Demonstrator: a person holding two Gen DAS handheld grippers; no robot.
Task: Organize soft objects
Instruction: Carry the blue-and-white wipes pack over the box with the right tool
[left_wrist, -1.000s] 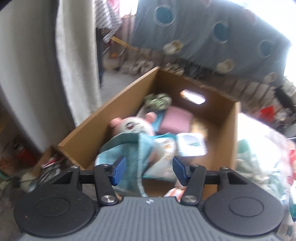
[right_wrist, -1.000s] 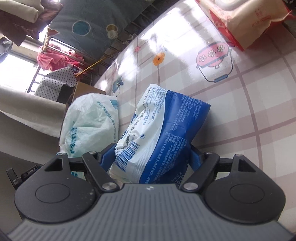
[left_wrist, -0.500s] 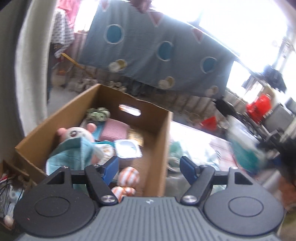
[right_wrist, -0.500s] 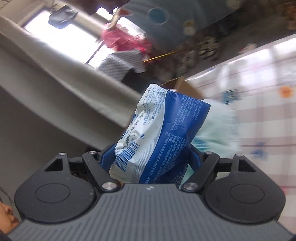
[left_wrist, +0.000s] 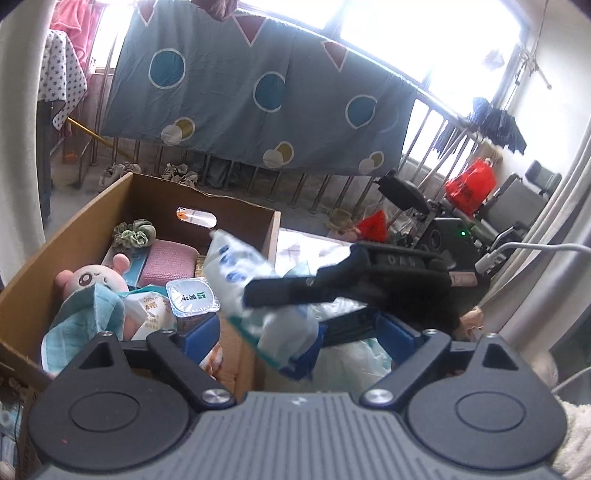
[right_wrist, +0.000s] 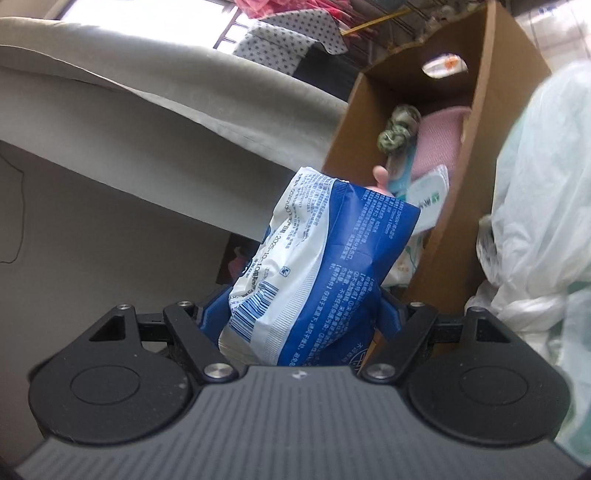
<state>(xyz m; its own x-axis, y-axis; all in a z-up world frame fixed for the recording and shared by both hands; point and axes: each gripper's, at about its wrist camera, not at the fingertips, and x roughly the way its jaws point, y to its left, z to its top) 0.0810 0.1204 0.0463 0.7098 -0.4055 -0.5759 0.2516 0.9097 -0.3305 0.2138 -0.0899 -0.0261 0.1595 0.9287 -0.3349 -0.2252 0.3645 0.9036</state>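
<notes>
Right claw (right_wrist: 301, 317): clamped on blue-white packet (right_wrist: 317, 266), near box (right_wrist: 480, 147) rim | Left claw (left_wrist: 301, 332): opening, nothing gripped | box near corner free.

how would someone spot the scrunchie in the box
Look in the cardboard box, at its far end under the handle slot. The scrunchie lies beside the pink pad. It alone is a ruffled, green-and-white ring.

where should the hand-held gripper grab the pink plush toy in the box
Best on the pink plush toy's round head, coming from above through the cardboard box's open top. The head sticks up clear, while a teal cloth drapes over its body and packets crowd its right side. The empty left hand-held gripper, jaws opening, is nearest.
</notes>
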